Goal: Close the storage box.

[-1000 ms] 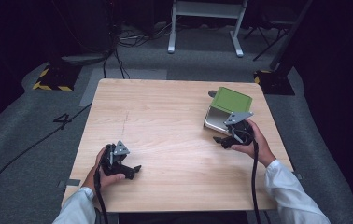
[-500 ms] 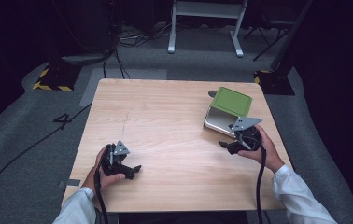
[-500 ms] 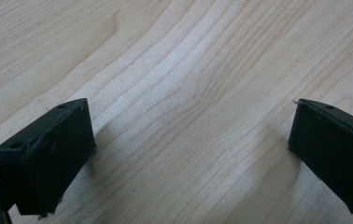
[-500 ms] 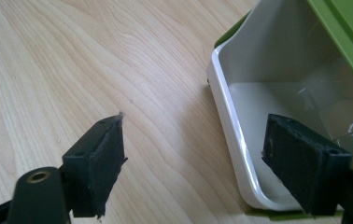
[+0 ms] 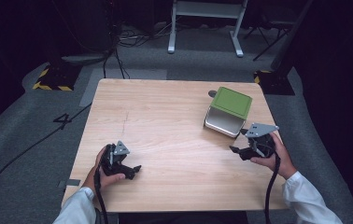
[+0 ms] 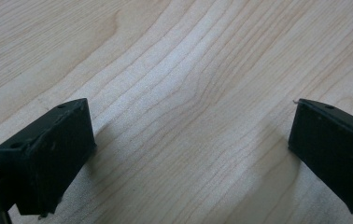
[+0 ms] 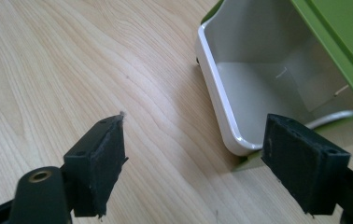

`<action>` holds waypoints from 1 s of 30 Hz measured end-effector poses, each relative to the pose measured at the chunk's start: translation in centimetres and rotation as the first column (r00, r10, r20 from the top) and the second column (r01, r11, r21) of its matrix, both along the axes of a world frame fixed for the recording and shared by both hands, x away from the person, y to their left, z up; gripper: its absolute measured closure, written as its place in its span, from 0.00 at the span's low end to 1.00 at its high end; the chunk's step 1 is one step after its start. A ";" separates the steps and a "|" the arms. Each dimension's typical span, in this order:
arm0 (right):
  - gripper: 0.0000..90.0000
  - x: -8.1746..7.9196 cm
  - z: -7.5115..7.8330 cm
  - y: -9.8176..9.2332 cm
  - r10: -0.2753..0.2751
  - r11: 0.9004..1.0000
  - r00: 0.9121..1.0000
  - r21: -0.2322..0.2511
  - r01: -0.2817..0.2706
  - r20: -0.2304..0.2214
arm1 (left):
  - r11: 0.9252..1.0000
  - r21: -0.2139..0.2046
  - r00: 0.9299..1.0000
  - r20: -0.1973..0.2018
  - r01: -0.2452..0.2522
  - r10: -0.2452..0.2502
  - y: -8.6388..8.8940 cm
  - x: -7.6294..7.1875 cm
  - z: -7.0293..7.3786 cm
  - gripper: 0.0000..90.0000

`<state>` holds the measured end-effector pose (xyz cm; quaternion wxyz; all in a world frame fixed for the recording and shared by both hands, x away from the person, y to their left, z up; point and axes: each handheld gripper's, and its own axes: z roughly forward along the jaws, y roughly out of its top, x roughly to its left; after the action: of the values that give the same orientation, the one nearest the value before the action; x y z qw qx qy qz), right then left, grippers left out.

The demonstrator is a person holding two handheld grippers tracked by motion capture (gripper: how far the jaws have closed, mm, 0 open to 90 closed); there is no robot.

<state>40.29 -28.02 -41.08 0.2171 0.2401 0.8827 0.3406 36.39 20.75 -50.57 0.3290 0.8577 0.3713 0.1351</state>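
A white rectangular plastic box with a green lid is lying on its side at the far right of the light wooden table. The right gripper is hovering just beside the box's open mouth, jaws spread and empty. The left gripper is resting well apart from the box, jaws spread wide.

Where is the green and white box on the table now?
In the high view the green and white box lies near the table's far right edge, just beyond the right gripper, its white opening facing that gripper.

A pale wooden worktop stands on grey floor. Black cables lie beyond it, near a white frame.
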 end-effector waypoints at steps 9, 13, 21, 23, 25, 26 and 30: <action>0.23 -1.2 -0.9 -2.6 -0.014 1.000 1.000 -0.007 0.014 -0.002 | 1.000 -0.004 1.000 -0.003 -0.007 0.007 0.0 -0.1 0.0 0.01; 0.23 -1.6 -1.4 -3.7 -0.037 0.999 0.999 -0.016 0.037 -0.004 | 1.000 -0.004 1.000 -0.003 -0.007 0.006 0.0 -0.1 0.0 0.01; 0.23 -2.4 -3.5 -6.8 -0.100 0.995 0.995 -0.014 0.100 -0.031 | 1.000 -0.004 1.000 -0.003 -0.008 0.008 0.0 -0.1 0.0 0.01; 0.23 -2.5 -4.3 -7.9 -0.129 0.992 0.990 -0.004 0.129 -0.049 | 1.000 -0.005 1.000 -0.003 -0.010 0.010 0.0 -0.1 0.0 0.01; 0.23 -2.6 -4.8 -8.6 -0.151 0.988 0.987 0.001 0.151 -0.059 | 1.000 -0.004 1.000 -0.003 -0.011 0.011 0.0 -0.1 0.0 0.01; 0.23 -2.7 -5.6 -9.6 -0.174 0.984 0.982 0.014 0.176 -0.073 | 1.000 -0.004 1.000 -0.003 -0.010 0.010 0.0 -0.1 0.0 0.01; 0.24 -2.9 -6.5 -10.6 -0.199 0.979 0.975 0.019 0.202 -0.096 | 1.000 -0.004 1.000 -0.003 -0.012 0.012 -0.1 -0.1 0.0 0.01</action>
<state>37.38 -38.65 -47.60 0.2054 0.3466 0.8583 0.3179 36.27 20.70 -50.58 0.3292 0.8550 0.3772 0.1352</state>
